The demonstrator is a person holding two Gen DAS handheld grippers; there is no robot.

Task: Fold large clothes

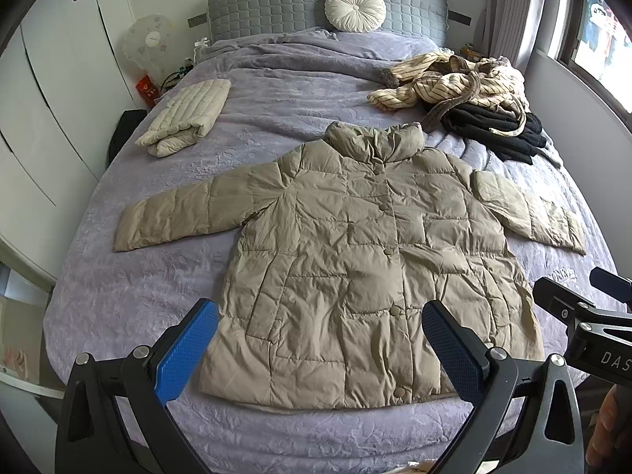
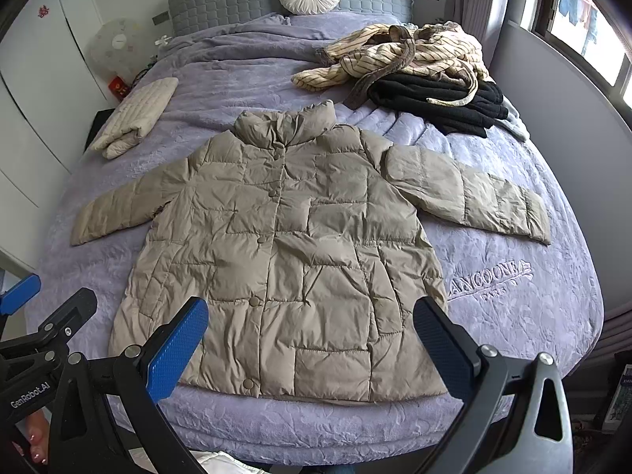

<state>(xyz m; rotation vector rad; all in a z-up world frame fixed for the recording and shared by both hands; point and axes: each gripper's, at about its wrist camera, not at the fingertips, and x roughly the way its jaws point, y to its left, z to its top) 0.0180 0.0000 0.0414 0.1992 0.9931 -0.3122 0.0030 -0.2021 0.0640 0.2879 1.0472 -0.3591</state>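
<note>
Your left hand-held gripper (image 1: 320, 349) hangs above the foot edge of the bed (image 1: 118, 296), its blue-padded fingers (image 1: 185, 355) spread wide with nothing between them. Your right hand-held gripper (image 2: 310, 349) does the same just beside it, jaws wide apart and holding nothing; you can see part of it at the right edge of the left wrist view.

The jacket (image 1: 355, 276) you are to fold lies flat on the purple bedspread, front up and buttoned, with its hem along the foot edge of the bed and its collar (image 1: 375, 138) pointing toward the headboard (image 1: 276, 8). Both sleeves are spread out to the sides: one sleeve (image 1: 173, 217) reaches toward the left edge of the bed, the other sleeve (image 2: 474, 193) toward the right edge. Neither of your grippers touches the jacket.

A folded cream quilted garment (image 1: 185, 114) rests near the left edge of the bed, well apart from the jacket. Toward the far right corner sits a loose pile of clothes (image 2: 414, 63), a striped cream piece on top of a black piece (image 2: 446, 102), close to the jacket's collar but not touching it. A round white cushion (image 1: 354, 8) leans against the grey headboard.
</note>
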